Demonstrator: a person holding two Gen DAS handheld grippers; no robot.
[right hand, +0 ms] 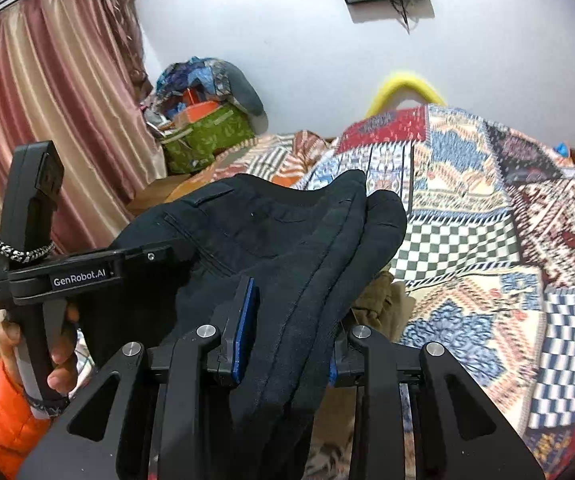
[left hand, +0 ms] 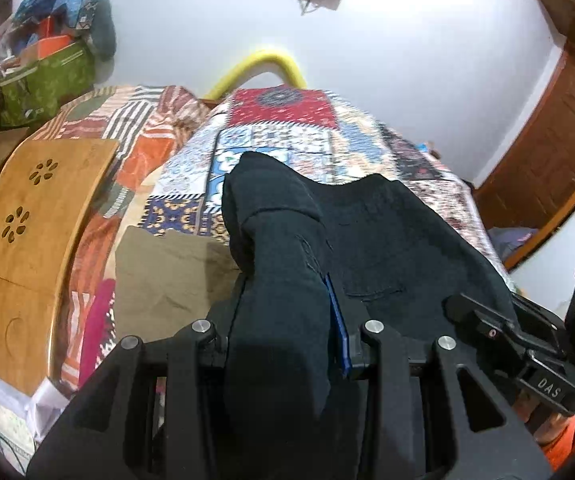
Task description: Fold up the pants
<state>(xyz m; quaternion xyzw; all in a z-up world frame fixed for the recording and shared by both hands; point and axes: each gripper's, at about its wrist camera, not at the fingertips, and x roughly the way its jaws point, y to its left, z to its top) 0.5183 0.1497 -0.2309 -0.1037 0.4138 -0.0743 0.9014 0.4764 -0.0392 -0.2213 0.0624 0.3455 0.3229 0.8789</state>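
Black pants (right hand: pixel 271 240): held above patchwork-quilted bed (right hand: pixel 487 240), bunched between both tools. Left tool (left hand: pixel 287 320) pinched one fold; right tool (right hand: pixel 287 320) pinched another. Olive garment (left hand: pixel 167 272) lay beneath, near left; bamboo lap tray (left hand: pixel 27 220) further left.

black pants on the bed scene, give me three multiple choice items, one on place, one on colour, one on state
1. Where do the olive pants lie?
A. on the quilt
B. on the wooden board
C. in the green bag

2. What colour is the bar beyond the quilt?
A. red
B. yellow
C. blue

3. How are the black pants held?
A. lying flat, untouched
B. by one gripper only
C. clamped in both grippers

Answers: 1 A, they rest on the patchwork; 2 B, it arches bright yellow; 3 C, the left gripper and right gripper each pinch bunched cloth.
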